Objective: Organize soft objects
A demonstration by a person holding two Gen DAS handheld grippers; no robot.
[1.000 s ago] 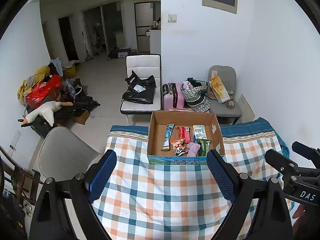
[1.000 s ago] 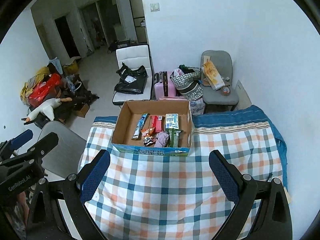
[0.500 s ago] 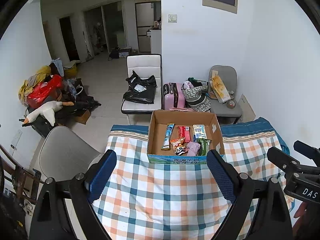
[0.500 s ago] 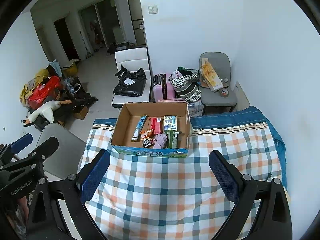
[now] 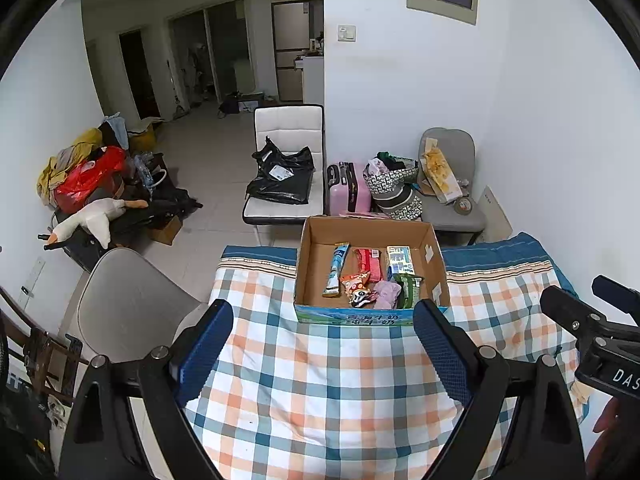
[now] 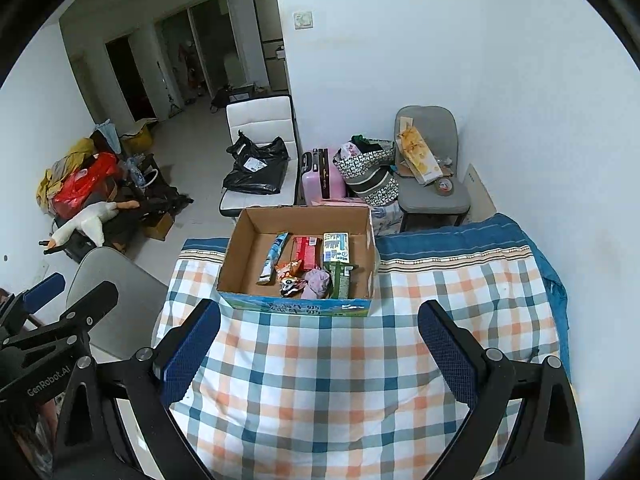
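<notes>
An open cardboard box (image 5: 434, 256) (image 6: 236, 256) stands at the far side of a table covered with a checked cloth (image 5: 328, 380) (image 6: 320, 380). Inside lie several soft packets: a blue tube-like pack (image 5: 337, 268), a red pack (image 5: 368, 264), a white-green carton (image 5: 399, 260), a purple soft thing (image 5: 386, 294) and a small patterned pouch (image 5: 360, 296). My left gripper (image 5: 324, 344) is open and empty, above the cloth in front of the box. My right gripper (image 6: 320, 350) is open and empty, also short of the box.
A grey chair (image 5: 128, 304) stands left of the table. Beyond the table are a white chair with a black bag (image 5: 286, 176), a pink suitcase (image 5: 348, 192), bags and a grey chair (image 5: 448, 184). A pile of clutter with a plush goose (image 5: 86, 220) lies by the left wall.
Both grippers have drifted slightly; the right wrist view has risen and pulled back a little from the box. Both stay open and empty.
</notes>
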